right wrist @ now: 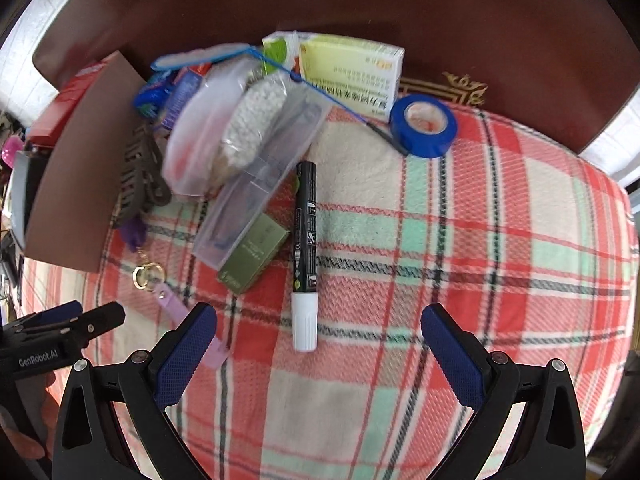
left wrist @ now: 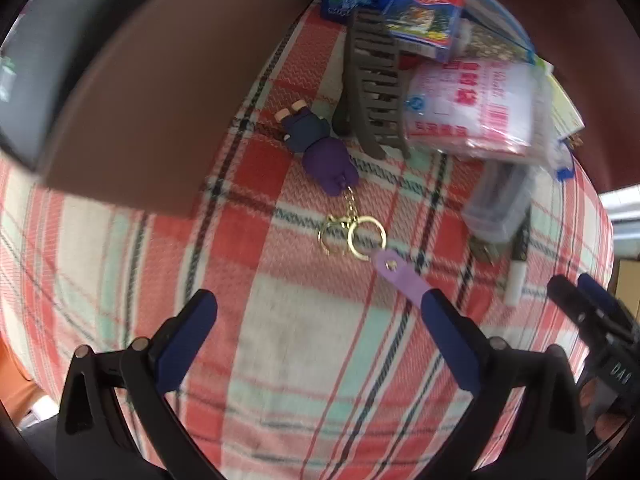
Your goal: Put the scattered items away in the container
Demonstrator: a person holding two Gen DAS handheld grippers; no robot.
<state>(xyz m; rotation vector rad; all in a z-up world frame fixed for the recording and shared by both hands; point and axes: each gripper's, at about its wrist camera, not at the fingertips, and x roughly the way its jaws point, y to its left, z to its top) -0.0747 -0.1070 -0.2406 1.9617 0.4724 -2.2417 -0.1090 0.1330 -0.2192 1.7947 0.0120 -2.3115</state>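
Each camera is sitting on its tool and looking steeply down along the two fingers at the plaid-covered surface (left wrist: 304, 340) from close range. The left wrist view is facing the keychain (left wrist: 332, 168) and hair claw (left wrist: 376, 80). The right wrist view is facing the marker (right wrist: 305, 256) and blue tape roll (right wrist: 424, 125). Both views are sharing the keychain, hair claw, marker, clear plastic case (right wrist: 256, 200) and brown box wall (left wrist: 160, 92); each is catching the other tool at its edge.

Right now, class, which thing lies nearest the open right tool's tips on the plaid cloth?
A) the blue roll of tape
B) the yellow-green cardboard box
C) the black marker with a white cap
C: the black marker with a white cap points its cap between the right tool's tips.
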